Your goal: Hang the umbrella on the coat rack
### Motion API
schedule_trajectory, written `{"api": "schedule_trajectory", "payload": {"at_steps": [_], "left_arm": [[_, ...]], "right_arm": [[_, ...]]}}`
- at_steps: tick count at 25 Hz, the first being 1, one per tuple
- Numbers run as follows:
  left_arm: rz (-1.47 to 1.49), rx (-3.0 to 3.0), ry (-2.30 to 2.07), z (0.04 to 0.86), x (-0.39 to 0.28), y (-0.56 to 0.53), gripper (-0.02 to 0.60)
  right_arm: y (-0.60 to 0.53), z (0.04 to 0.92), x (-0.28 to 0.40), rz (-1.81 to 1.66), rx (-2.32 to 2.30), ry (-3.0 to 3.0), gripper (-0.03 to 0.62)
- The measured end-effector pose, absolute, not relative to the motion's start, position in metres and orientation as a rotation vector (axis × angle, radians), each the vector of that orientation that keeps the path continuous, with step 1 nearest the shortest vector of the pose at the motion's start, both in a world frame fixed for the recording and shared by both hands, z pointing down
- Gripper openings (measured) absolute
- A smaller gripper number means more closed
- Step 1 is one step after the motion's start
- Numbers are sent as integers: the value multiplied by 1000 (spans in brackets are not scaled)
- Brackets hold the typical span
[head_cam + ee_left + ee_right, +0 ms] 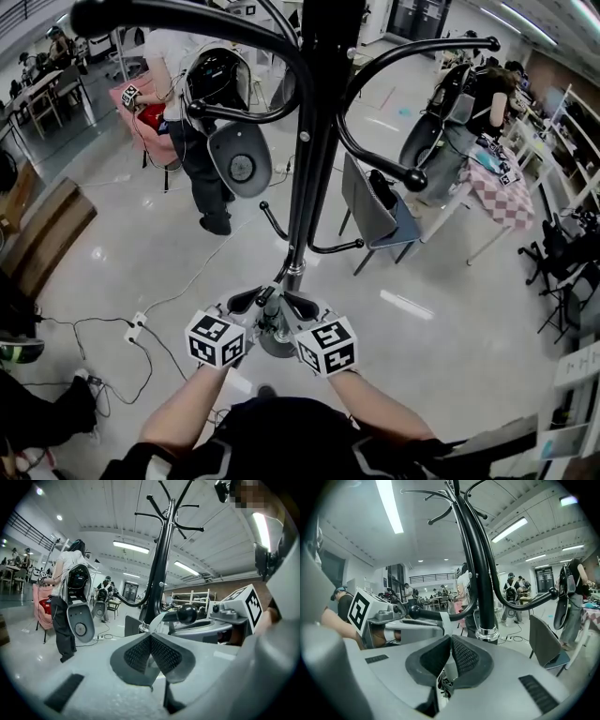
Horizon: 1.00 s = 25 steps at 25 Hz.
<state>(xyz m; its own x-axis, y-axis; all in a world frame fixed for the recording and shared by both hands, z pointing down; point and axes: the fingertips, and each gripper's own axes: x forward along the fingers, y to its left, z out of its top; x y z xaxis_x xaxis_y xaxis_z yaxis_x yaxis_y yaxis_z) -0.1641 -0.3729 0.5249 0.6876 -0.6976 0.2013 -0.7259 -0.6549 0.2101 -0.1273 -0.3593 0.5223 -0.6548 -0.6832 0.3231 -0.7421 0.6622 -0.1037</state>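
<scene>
The black coat rack [314, 141] stands right in front of me, its round base [278, 345] on the floor. Both grippers meet at a low hook with a ball end [186, 613] [396, 609]. A thin white strap [156, 620] [444, 620] lies over that hook's arm. My left gripper [255, 298] [150, 635] is shut on the strap from one side. The right gripper [292, 302] [451, 639] is shut on it from the other, with white printed material showing below its pads. The umbrella's body is hidden under the grippers.
A person with a backpack rig [202, 141] stands behind the rack at the left. A grey chair [375, 211] and a table with a checked cloth [506, 192] are at the right. Cables and a power strip [136, 328] lie on the floor at the left, beside a wooden bench [42, 234].
</scene>
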Motion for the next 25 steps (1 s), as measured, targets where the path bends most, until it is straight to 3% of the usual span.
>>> {"api": "schedule_trajectory", "payload": {"at_steps": [25], "left_arm": [[110,2715,-1051,543,-141,-384,11]], "right_arm": [[-378,529,-119,320,1203,-2584,15]]}}
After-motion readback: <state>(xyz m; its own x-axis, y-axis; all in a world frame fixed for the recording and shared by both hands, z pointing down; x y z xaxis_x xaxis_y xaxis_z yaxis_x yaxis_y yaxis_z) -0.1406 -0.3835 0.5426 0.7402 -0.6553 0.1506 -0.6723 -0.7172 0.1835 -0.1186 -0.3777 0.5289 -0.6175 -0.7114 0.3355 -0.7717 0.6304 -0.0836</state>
